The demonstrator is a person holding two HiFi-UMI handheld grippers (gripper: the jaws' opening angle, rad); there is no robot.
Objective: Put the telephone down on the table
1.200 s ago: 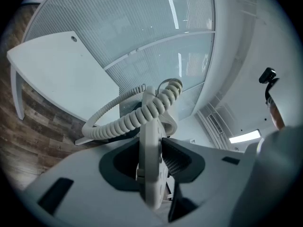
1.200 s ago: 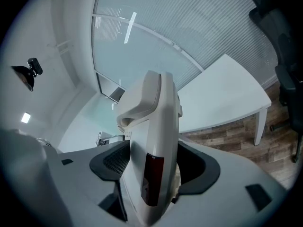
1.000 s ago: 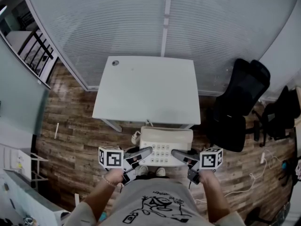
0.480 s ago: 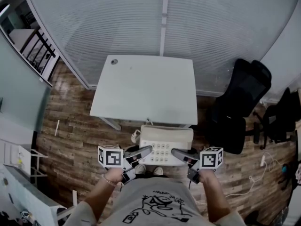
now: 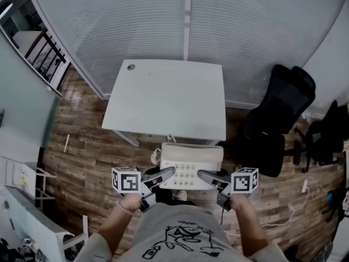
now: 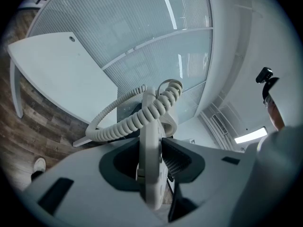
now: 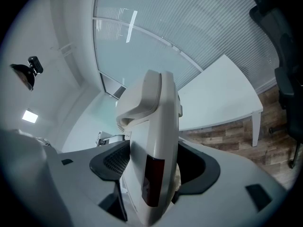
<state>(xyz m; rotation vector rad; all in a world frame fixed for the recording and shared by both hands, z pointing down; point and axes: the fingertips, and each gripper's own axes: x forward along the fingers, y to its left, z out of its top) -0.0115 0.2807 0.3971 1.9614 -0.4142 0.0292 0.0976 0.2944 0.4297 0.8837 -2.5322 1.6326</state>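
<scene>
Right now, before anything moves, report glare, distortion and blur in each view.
Head view: evenly lit and sharp, though the wide lens bows the table edges and blinds. Left gripper view: black vignetted corners, light streaks glaring on the glass, coiled cord crisp. Right gripper view: the same vignette, one streak on the glass, the telephone looming large and stretched.

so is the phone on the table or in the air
In the air: the left gripper and right gripper clamp the phone short of the table.
</scene>
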